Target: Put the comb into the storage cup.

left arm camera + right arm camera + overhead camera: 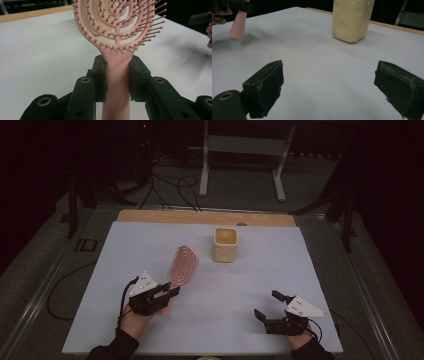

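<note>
1. Table (150, 245): a white sheet covers most of the top, and a strip of bare wood shows along the far edge. Dark floor with cables and a metal frame lies beyond it.

2. Cream cup (225, 245): upright on the table, in the far half near the middle. It is open at the top, with round dimples on its walls as seen in the right gripper view (352, 20). Nothing touches it, and it stands well apart from both hands.

3. Pink hairbrush (183, 266): held up off the table at the left, with the head pointing away from the person and towards the cup, tilted. The head is an open oval of branching ribs with ball-tipped bristles, seen close in the left gripper view (117, 30). The handle end hangs above the sheet in the right gripper view (237, 25) and casts a soft shadow below it.

4. Left hand-held gripper (165, 294): in the person's left hand at the near left of the table. Its jaws are clamped on the hairbrush handle just below the head, with both pads pressed flat against the handle's sides in the left gripper view (117, 77).

5. Right hand-held gripper (267, 305): in the right hand at the near right, low over the sheet. Its jaws stand wide apart with nothing between them, and only bare white sheet shows in the gap (327, 85). It is well apart from the hairbrush and the cup.
</note>
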Demonstrator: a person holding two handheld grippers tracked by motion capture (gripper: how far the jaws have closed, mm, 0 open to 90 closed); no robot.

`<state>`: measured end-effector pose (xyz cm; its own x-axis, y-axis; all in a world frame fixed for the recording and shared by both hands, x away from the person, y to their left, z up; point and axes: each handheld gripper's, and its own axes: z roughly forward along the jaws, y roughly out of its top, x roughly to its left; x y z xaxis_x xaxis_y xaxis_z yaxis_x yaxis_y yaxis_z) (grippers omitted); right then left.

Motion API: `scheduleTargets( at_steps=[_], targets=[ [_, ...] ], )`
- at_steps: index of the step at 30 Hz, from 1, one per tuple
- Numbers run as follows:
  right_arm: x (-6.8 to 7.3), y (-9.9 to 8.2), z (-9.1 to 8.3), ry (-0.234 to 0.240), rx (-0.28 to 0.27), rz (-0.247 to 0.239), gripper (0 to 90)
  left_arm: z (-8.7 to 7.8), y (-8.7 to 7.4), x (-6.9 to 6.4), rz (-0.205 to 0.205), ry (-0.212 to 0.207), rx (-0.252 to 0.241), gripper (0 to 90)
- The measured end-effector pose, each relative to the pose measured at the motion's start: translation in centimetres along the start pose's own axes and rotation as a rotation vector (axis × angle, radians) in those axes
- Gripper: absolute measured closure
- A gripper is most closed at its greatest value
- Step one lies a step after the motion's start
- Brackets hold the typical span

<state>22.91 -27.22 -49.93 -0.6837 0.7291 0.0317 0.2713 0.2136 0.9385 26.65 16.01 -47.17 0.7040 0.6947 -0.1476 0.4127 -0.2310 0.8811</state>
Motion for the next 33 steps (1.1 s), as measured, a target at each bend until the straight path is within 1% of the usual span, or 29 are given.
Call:
scheduleTargets(
  at_steps=[3,4,5,6,8,9,11,12,13,16,19,20,22,24,25,26,27,30,33],
  targets=[
    [0.0,0.1,-0.1,-0.003,-0.006,-0.006,8.5,0.0,-0.2,-0.1,0.001,0.002,-0.014,71.4],
    [0.0,0.1,-0.1,-0.001,-0.008,-0.004,8.5,0.0,-0.4,-0.1,-0.005,-0.005,-0.038,71.4],
    [0.0,0.1,-0.1,-0.001,-0.008,-0.004,8.5,0.0,-0.4,-0.1,-0.005,-0.005,-0.038,71.4],
    [0.0,0.1,-0.1,-0.004,-0.005,-0.004,8.5,0.0,-0.6,-0.2,-0.005,-0.006,-0.059,71.4],
    [0.0,0.2,-0.2,-0.005,-0.009,-0.002,8.5,0.0,-0.6,-0.2,-0.003,-0.012,-0.06,71.4],
    [0.0,0.3,-0.3,-0.007,-0.009,-0.004,8.6,0.1,-0.7,-0.3,0.005,0.003,-0.066,71.4],
    [0.0,0.3,-0.3,-0.006,-0.009,0.001,8.6,0.1,-0.7,-0.3,0.003,-0.002,-0.064,71.4],
    [0.0,0.3,-0.3,-0.007,-0.008,0.0,8.5,0.1,-0.8,-0.4,0.01,0.005,-0.062,71.4],
    [0.0,0.4,-0.3,-0.01,-0.009,-0.001,8.6,0.1,-0.7,-0.4,0.014,0.004,-0.058,71.4],
    [0.0,0.6,-0.4,-0.022,-0.011,0.0,8.6,0.0,-0.7,-0.4,0.012,0.012,-0.061,71.4],
    [0.1,1.2,-0.5,-0.058,0.005,0.006,8.6,0.0,-0.7,-0.5,0.016,0.018,-0.06,71.4],
    [0.2,1.3,-0.5,-0.063,0.002,0.007,8.6,-0.1,-0.7,-0.5,0.015,0.019,-0.061,71.4],
    [0.3,1.8,-0.6,-0.061,-0.002,0.022,8.6,-0.1,-0.7,-0.5,0.013,0.02,-0.062,71.4],
    [0.4,2.0,-0.6,-0.062,-0.001,0.025,8.5,-0.1,-0.8,-0.5,0.016,0.024,-0.062,71.4],
    [0.5,2.3,-0.7,-0.064,0.001,0.017,8.5,-0.1,-0.8,-0.5,0.016,0.024,-0.062,71.4],
    [0.7,2.9,-0.7,-0.066,0.007,0.015,8.5,-0.2,-0.8,-0.5,0.015,0.031,-0.065,71.4],
    [0.8,3.2,-0.7,-0.063,0.007,0.014,8.5,-0.2,-0.8,-0.5,0.013,0.025,-0.065,71.4],
    [1.0,3.9,-0.8,-0.065,0.004,0.01,8.6,-0.2,-0.8,-0.5,0.014,0.029,-0.065,71.4],
    [1.2,5.1,-1.0,-0.047,-0.011,0.003,8.5,-0.2,-0.8,-0.4,0.006,0.031,-0.067,71.4]
  ],
)
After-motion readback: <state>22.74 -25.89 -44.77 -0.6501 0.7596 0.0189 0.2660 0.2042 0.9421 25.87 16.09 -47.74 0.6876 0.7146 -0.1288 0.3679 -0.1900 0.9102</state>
